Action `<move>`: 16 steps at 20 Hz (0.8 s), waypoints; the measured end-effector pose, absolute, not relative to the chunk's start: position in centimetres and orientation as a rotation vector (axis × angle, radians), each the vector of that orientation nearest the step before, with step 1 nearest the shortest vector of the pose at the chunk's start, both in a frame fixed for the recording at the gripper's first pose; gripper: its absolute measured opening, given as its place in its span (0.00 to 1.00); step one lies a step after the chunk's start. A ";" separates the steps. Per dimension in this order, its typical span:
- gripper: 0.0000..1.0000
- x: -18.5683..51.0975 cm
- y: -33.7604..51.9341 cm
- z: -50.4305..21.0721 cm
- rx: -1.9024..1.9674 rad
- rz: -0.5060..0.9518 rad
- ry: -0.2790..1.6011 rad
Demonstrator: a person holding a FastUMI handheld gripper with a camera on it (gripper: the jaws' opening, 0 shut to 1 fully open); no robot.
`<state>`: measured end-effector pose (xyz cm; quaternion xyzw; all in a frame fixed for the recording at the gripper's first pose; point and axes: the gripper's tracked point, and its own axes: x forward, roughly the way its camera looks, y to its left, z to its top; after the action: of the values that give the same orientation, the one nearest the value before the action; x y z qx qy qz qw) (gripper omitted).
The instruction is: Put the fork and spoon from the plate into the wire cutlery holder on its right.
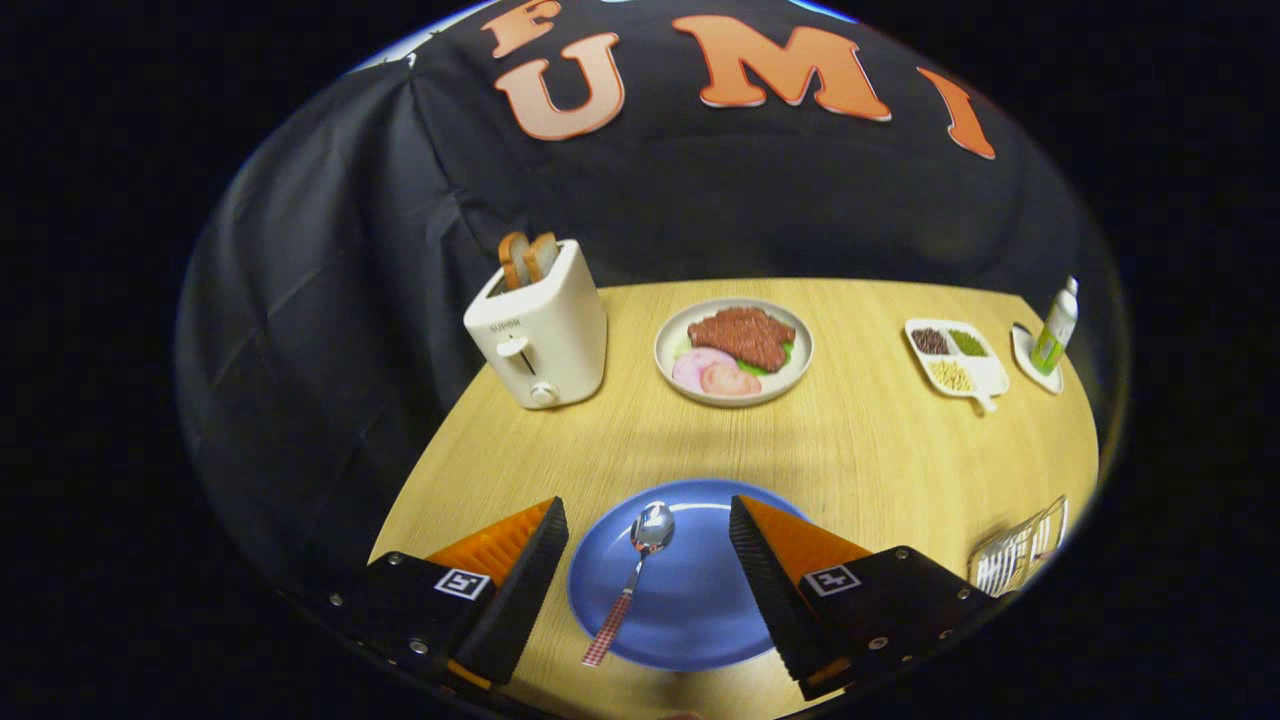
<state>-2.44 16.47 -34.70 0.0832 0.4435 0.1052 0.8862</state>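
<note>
The wooden table [880,450] holds a blue plate [690,600] with the spoon [632,572] on it, lying between the wide-open, empty gripper [648,520]. I'd drop straight down and pinch its checked handle. The wire cutlery holder [1020,555] waits at the right.

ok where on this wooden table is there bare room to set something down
Widest bare stretch of the wooden table: between the blue plate holding the spoon and the round plate of food. Also between that plate and the white divided dish. Crowded: the far right by the green bottle, and around the open gripper.
</note>
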 end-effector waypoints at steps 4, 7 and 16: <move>0.99 -5.4 17.6 -38.8 0.102 0.220 1.070; 0.99 -7.2 18.3 -40.8 0.102 0.218 1.190; 0.60 -9.4 19.7 -42.9 0.042 0.253 1.396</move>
<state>-9.43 19.70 -42.89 0.0193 0.6408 0.1163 0.7586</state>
